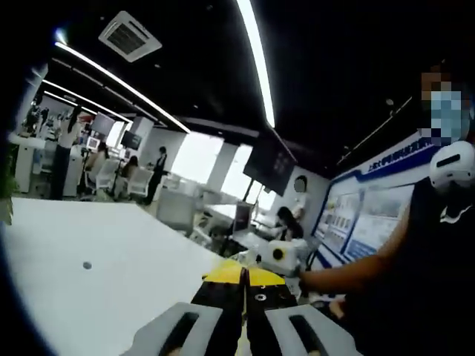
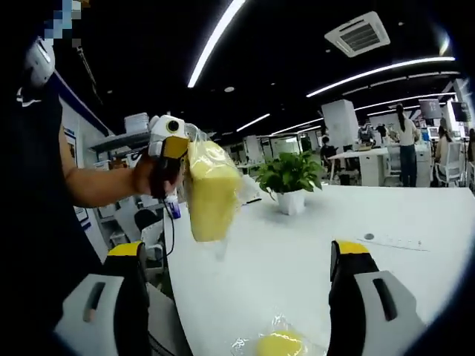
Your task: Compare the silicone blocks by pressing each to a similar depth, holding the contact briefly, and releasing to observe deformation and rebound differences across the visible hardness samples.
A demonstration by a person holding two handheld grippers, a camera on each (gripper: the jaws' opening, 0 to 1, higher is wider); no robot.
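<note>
Blue-bordered wall poster [image 1: 371,215]: writing unreadable. Left claw [image 2: 180,165] clamped on bagged soft yellow silicone block [image 2: 211,191]. Right claw [image 2: 241,259] wide apart, holding nothing; second yellow block [image 2: 277,345] on white surface [image 2: 312,245], potted green plant [image 2: 291,178] far.

A white table [image 2: 415,222] carries a potted plant [image 2: 291,180] and a bagged yellow block [image 2: 278,345].

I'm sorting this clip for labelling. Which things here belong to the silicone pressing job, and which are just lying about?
Job things:
- yellow block in a clear bag, held up by the left gripper
- second bagged yellow block on the white table
- right gripper, open

Just about:
- potted plant
- wall screen
- office chairs
</note>
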